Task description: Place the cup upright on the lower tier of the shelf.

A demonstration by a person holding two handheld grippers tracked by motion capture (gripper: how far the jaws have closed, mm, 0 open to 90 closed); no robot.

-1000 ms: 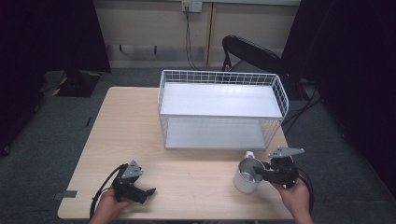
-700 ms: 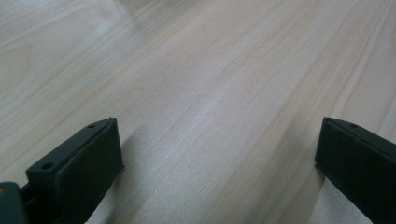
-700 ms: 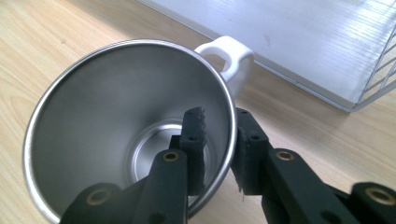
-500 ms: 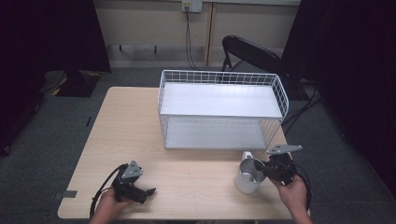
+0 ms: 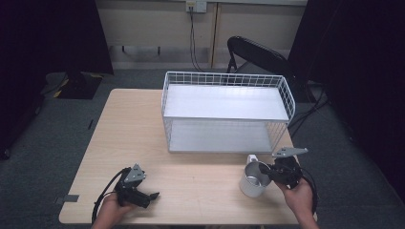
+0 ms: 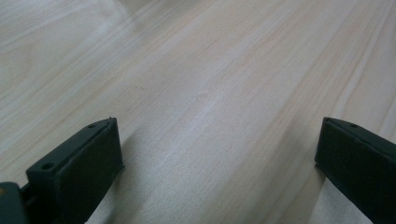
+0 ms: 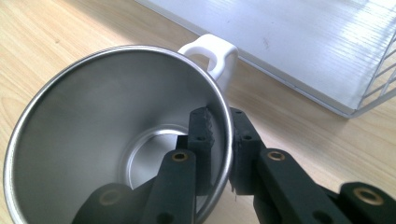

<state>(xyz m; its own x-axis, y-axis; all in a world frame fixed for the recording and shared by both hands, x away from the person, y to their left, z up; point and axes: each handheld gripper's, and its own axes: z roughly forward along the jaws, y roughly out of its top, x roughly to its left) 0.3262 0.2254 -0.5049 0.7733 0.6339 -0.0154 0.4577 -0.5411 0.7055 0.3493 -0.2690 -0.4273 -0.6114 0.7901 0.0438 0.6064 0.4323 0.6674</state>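
Right claw [image 7: 219,140] pinches the upright mug's [image 5: 253,179] rim, handle toward the basket [image 5: 224,112]; left claw [image 6: 210,154] wide.

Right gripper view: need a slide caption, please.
Hand-held gripper pinches the steel mug by its rim, beside the white wire rack.

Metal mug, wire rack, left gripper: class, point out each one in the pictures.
Metal mug [image 7: 116,116]: right gripper view, inner wall.
Wire rack [image 5: 224,102]: high view, top shelf.
Left gripper [image 5: 154,195]: high view, midway between its fingertips.
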